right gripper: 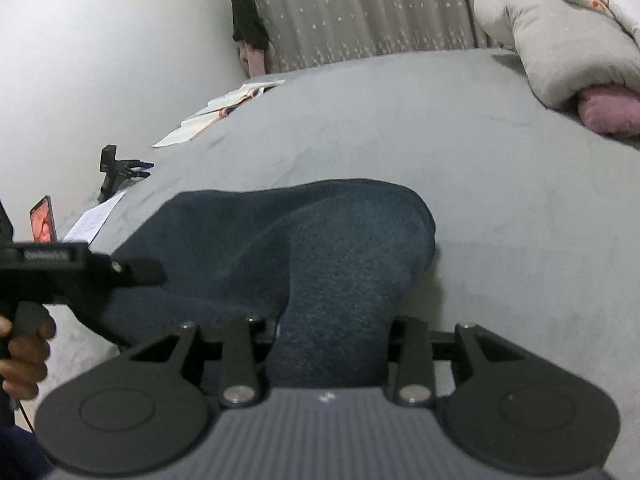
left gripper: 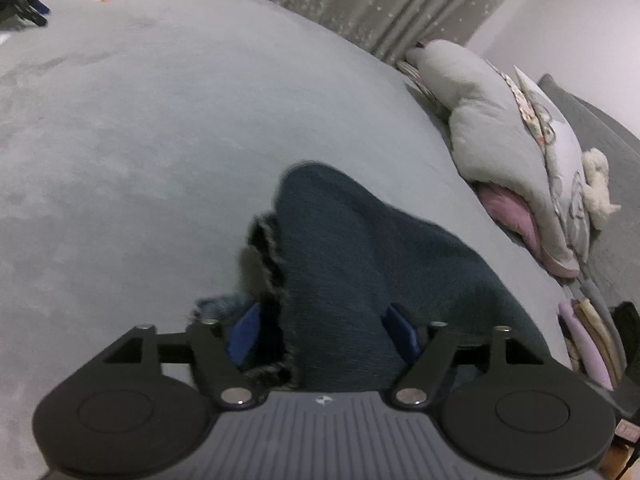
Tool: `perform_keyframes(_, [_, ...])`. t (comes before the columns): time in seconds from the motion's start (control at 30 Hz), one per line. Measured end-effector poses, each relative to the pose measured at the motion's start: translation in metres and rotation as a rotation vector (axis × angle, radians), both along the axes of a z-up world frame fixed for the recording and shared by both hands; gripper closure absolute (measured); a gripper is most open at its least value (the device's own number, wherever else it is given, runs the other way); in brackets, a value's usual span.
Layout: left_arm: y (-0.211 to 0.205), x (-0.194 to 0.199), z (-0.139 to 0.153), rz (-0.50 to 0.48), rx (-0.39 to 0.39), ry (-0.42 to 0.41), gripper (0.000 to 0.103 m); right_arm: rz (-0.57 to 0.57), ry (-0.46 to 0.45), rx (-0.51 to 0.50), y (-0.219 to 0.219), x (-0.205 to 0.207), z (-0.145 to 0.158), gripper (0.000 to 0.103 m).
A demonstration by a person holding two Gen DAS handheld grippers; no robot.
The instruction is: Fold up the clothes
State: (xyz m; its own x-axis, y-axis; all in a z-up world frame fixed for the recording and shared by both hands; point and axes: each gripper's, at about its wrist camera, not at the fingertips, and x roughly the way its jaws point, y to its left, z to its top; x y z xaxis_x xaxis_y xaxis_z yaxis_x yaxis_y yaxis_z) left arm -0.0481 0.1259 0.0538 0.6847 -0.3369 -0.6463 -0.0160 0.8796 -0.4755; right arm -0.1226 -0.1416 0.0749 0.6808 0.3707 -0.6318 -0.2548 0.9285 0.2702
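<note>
A dark blue garment (left gripper: 360, 264) is being spread on the grey bed (left gripper: 160, 140), bunched up between both tools. The left gripper (left gripper: 320, 332) is being kept wide, cloth lying loosely between its blue pads. The right gripper (right gripper: 332, 332) is being seen part open around a fold; a firm grip cannot be told.

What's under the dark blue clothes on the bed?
The dark blue garment lies on the grey bed cover, which shows all around it. Whatever sits beneath its raised folds is covered and cannot be seen.
</note>
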Motion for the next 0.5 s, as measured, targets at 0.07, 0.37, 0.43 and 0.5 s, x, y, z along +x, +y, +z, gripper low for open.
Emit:
perform_keyframes(0.07, [0.004,0.0,0.002,0.015,0.013,-0.013,0.022,0.0,0.019,0.04,-0.006,0.001,-0.002,0.06])
perform_keyframes(0.37, [0.02,0.004,-0.011,0.018,-0.084,0.053,0.019,-0.058,0.168,0.464,-0.065,0.018,-0.018,0.048])
perform_keyframes(0.43, [0.024,0.003,-0.012,0.012,-0.117,0.065,0.019,-0.058,0.188,0.496,-0.068,0.02,-0.024,0.032])
perform_keyframes(0.5, [0.026,0.001,-0.014,0.009,-0.152,0.075,0.019,-0.055,0.204,0.5,-0.069,0.02,-0.029,0.026])
